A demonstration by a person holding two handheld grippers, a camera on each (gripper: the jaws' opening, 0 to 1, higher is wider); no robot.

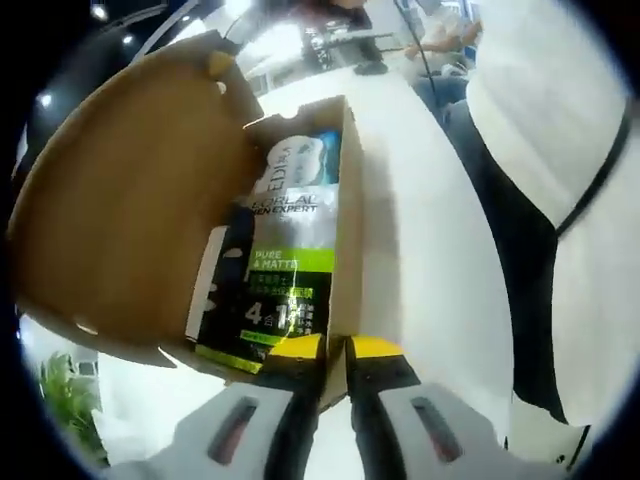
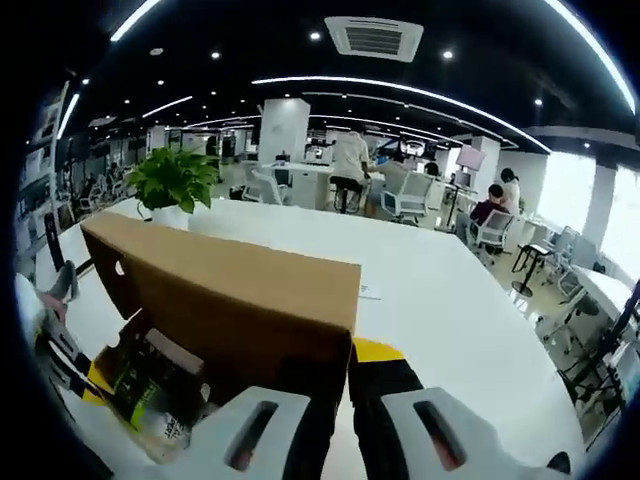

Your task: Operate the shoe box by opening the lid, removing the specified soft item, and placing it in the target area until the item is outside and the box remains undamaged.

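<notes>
Lid open, soft item still inside the shoe box.

Nearest to me, I am clamping the left gripper (image 1: 335, 352) on the box's near wall, its fingers (image 1: 372, 348) pinched to either side of the cardboard edge. In the right gripper view, I am holding the right gripper (image 2: 350, 372) against a wall of the shoe box (image 2: 240, 300), fingers close together with the cardboard seemingly between them, so it looks like a grip on the box. Just beyond the left fingers, the soft packs (image 1: 275, 290) are lying inside the box, a black-and-green pouch in front and a pale one behind. The lid (image 1: 130, 210) is standing raised to the side. Farther out, the white worktop (image 1: 420, 250) is stretching away, with a potted plant (image 2: 172, 180) beyond the box. I judge the opening as done; lifting the item out and placing it remain.
</notes>
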